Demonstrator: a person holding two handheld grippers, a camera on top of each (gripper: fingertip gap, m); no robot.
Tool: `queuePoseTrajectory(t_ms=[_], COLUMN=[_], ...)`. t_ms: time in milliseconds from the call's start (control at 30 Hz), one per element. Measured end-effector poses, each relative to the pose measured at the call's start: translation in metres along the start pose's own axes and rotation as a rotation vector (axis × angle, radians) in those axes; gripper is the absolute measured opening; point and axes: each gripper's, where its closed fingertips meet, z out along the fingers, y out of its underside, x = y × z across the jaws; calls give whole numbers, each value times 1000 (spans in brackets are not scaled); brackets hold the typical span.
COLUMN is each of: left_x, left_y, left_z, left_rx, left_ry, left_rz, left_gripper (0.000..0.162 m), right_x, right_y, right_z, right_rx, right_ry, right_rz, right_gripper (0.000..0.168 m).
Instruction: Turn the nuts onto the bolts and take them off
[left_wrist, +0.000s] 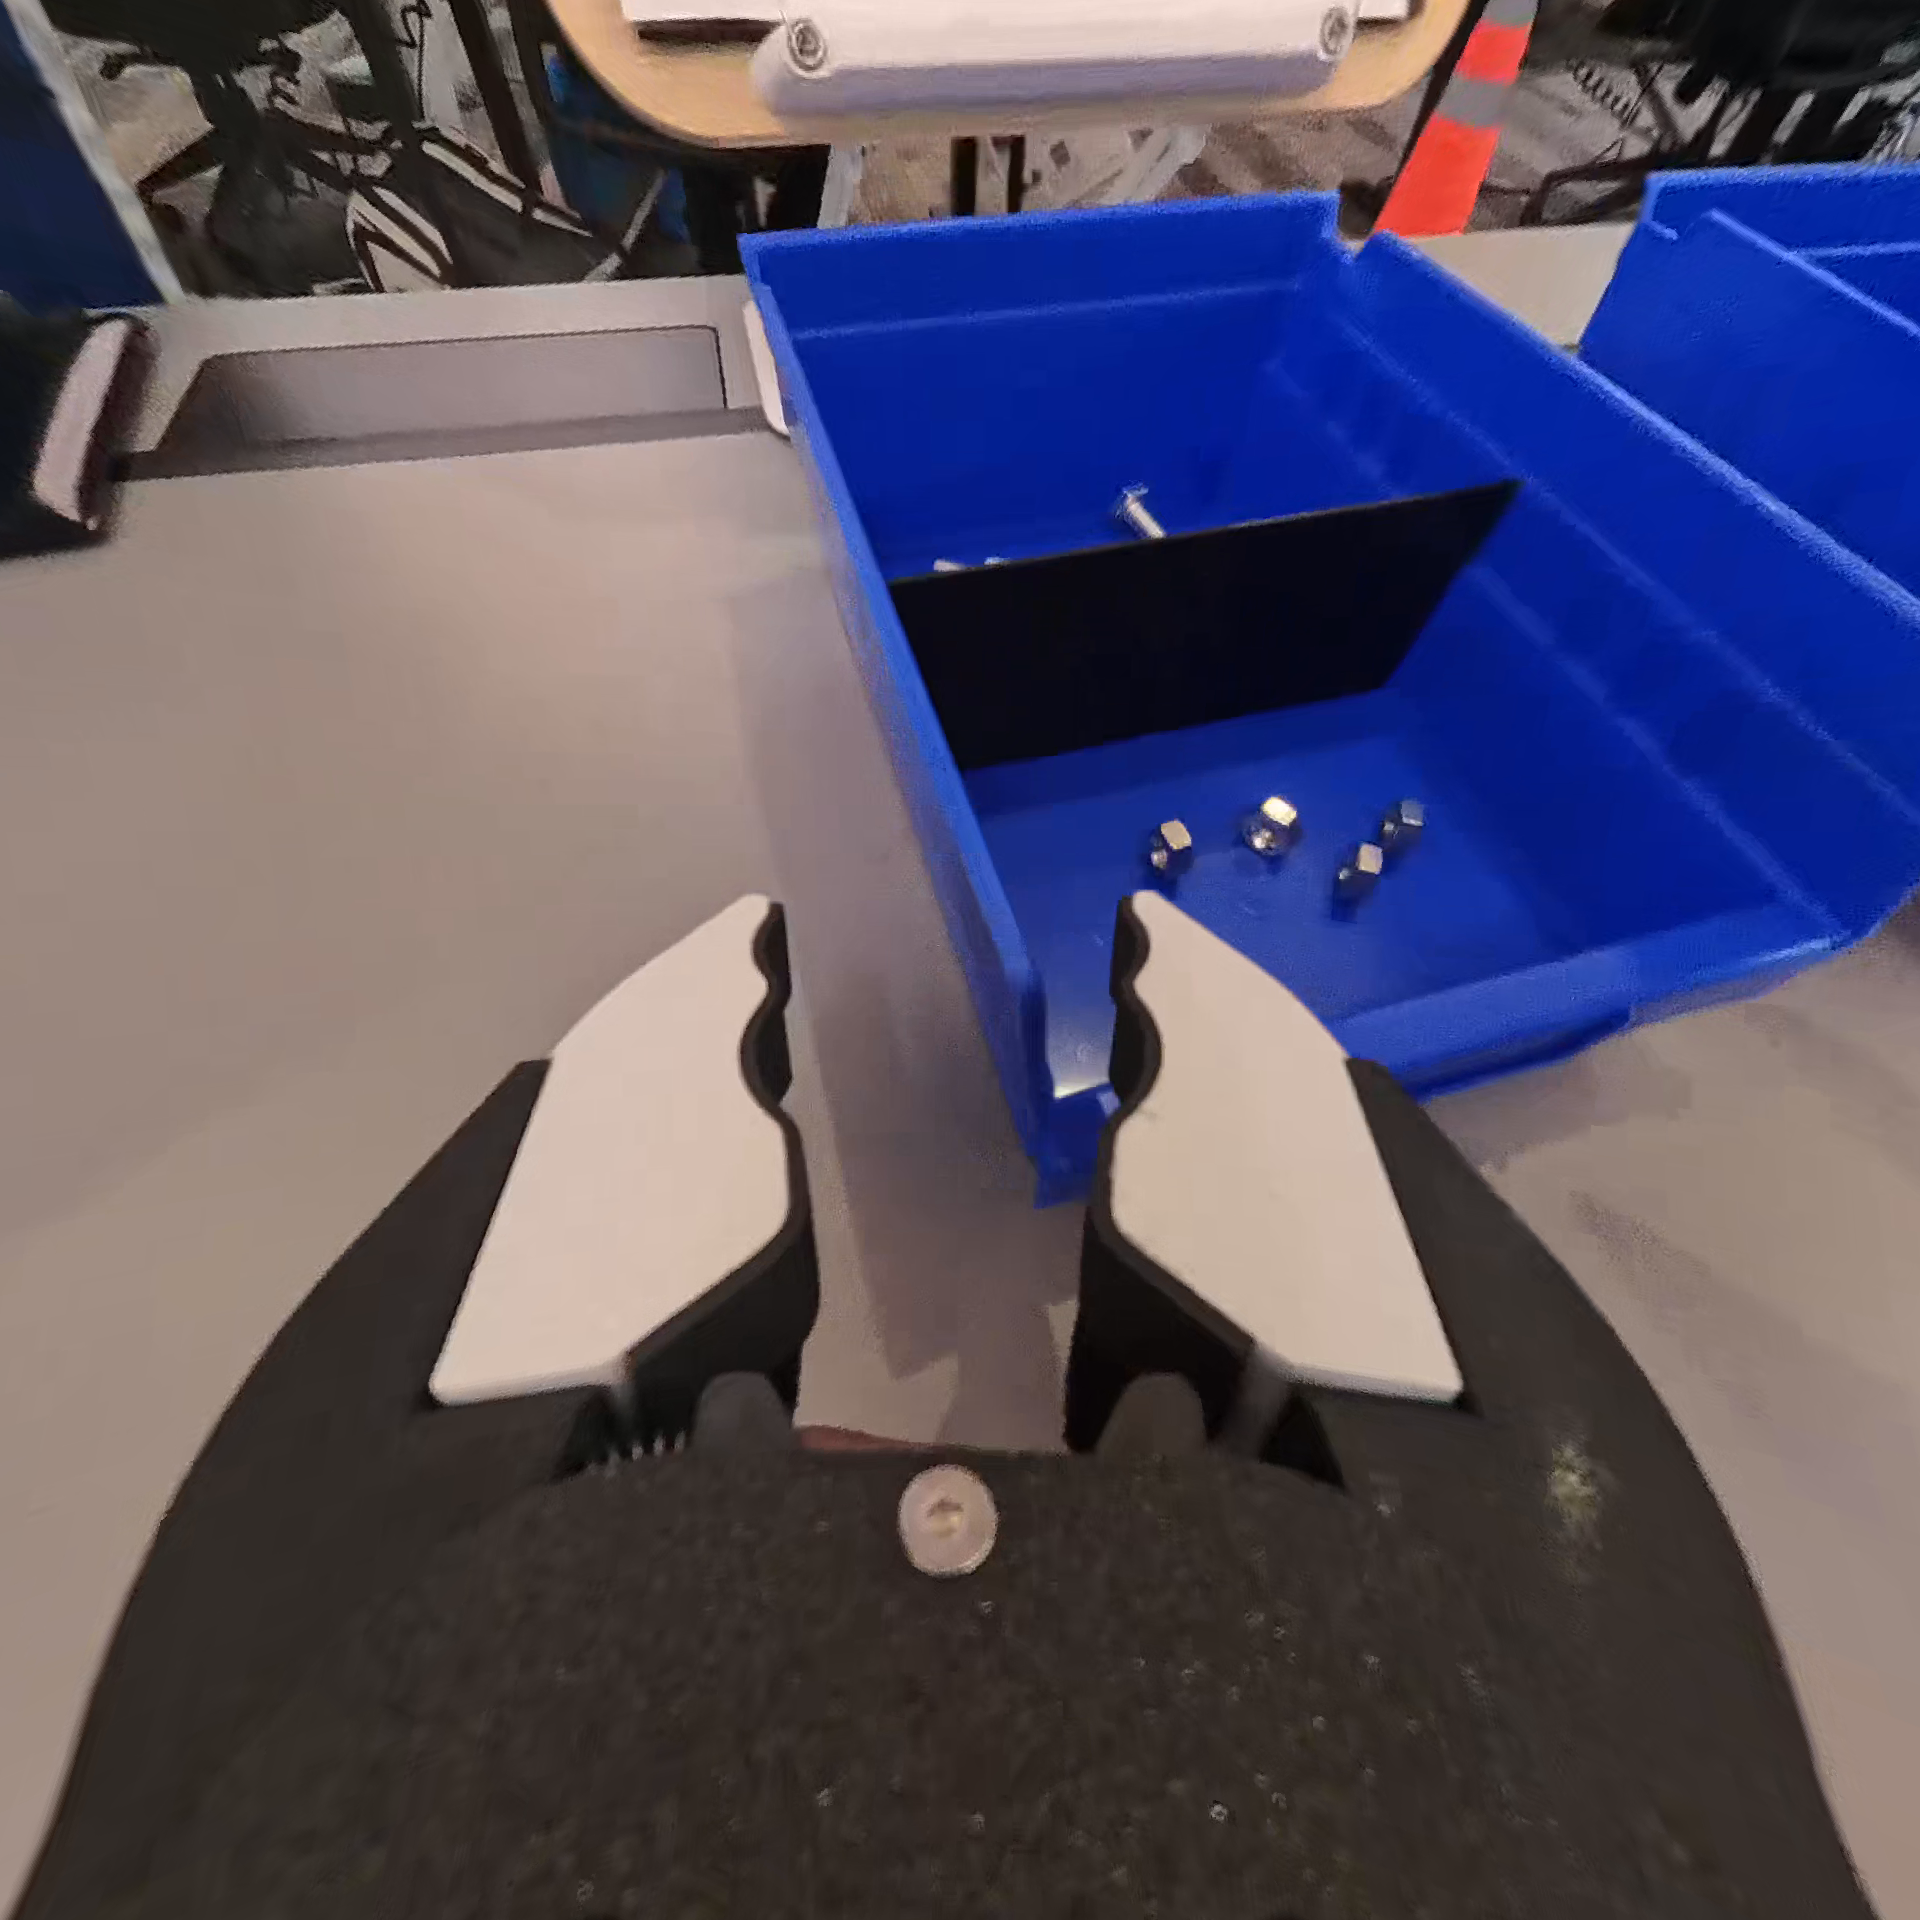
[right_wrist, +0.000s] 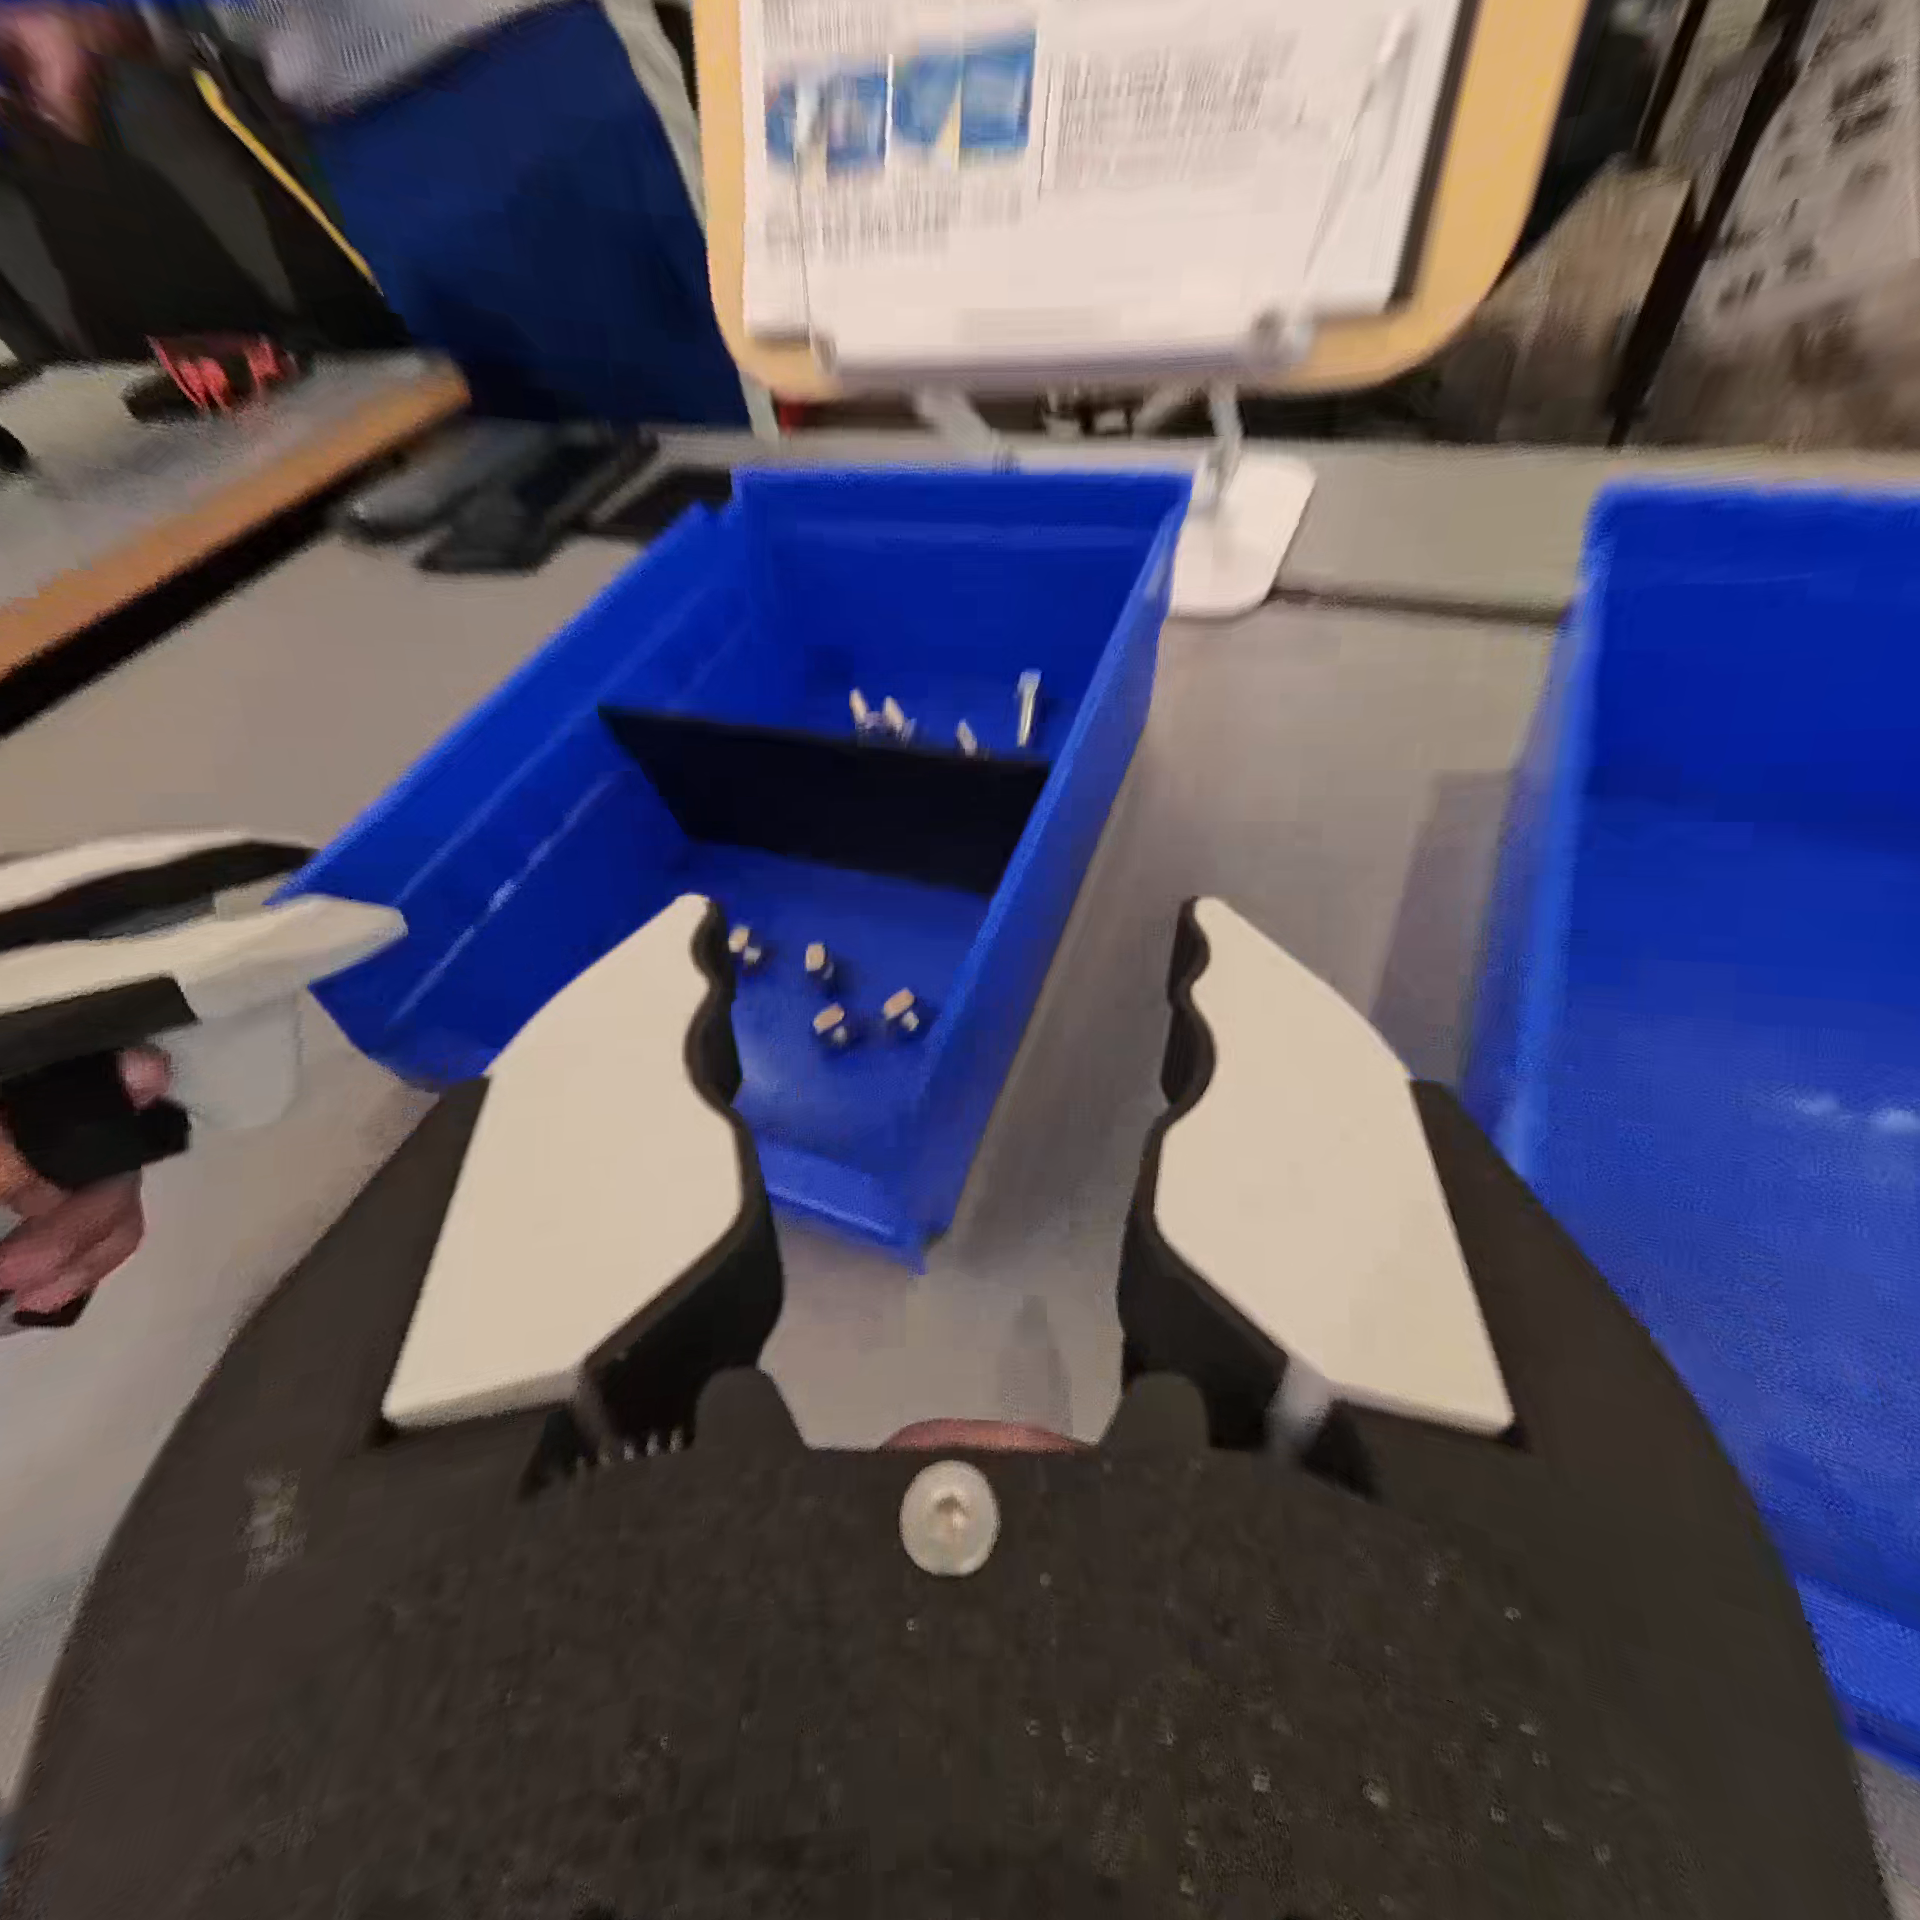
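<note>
Blue plastic bin (left_wrist: 1621, 582) sits on your grey counter (left_wrist: 416, 779), split by a black divider (left_wrist: 1174, 623). Four small silver hex nuts (left_wrist: 1273, 826) lie loose in its near compartment; the silver bolts (right_wrist: 940, 717) lie behind the divider in the far one. Your left tongs (left_wrist: 951, 914) hang released and empty over the bin's near corner. Your right tongs (right_wrist: 951, 914) are spread wide too, grasping nothing, above the bin's near end. A second blue bin (right_wrist: 1714, 935) stands to the right.

text: none readable | printed sheet (right_wrist: 1081, 177) on stand: blurred
</note>
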Motion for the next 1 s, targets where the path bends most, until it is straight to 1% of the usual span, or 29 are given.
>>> queuePoseTrajectory(t_ms=[100, 133, 167, 200, 233, 267, 333, 400, 500, 600, 800, 867, 1000], left_x=[-3, -4, -2, 4, 5, 1, -3, -4, -16, -38, -122, -157, -217], left_y=[5, 7, 9, 11, 11, 10, 8, 8, 5, -3, -22, -21, -8], left_z=[11, 14, 18, 20, 20, 21, 21, 19, 12, 0, -35, -44, -56], left_rx=[-30, -33, -39, -49, -54, -56, -52, -41, -38, -22, 69, 84, 95], left_ry=[16, 16, 36, 77, 78, 22, -54, -55, -44, -71, -159, -184, -203], left_rz=[-12, -14, -20, -23, -24, 1, 61, 34, -1, -24, -3, -9, -55], left_gripper=[55, 50, 47, 31, 24, 18, 4, 4, 3, 2, 2, 2, 2], right_x=[-4, 1, 3, 3, -2, -7, -8, -9, -25, -49, -129, -161, -214], right_y=[39, 49, 58, 64, 68, 69, 70, 69, 64, 55, 29, 24, 25], right_z=[27, 32, 35, 37, 39, 40, 38, 36, 36, 41, 77, 93, 126], right_rx=[-87, -118, -148, -167, -170, -156, -142, -140, -110, -89, 9, 24, 11], right_ry=[104, 153, 185, 196, 181, 164, 246, 312, 276, 276, 219, 204, 185], right_rz=[-50, -73, -79, -73, -61, -36, -64, -109, -30, -31, -59, -87, -123], right_gripper=[77, 75, 68, 52, 17, 11, 7, 5, 6, 6, 6, 7, 7])
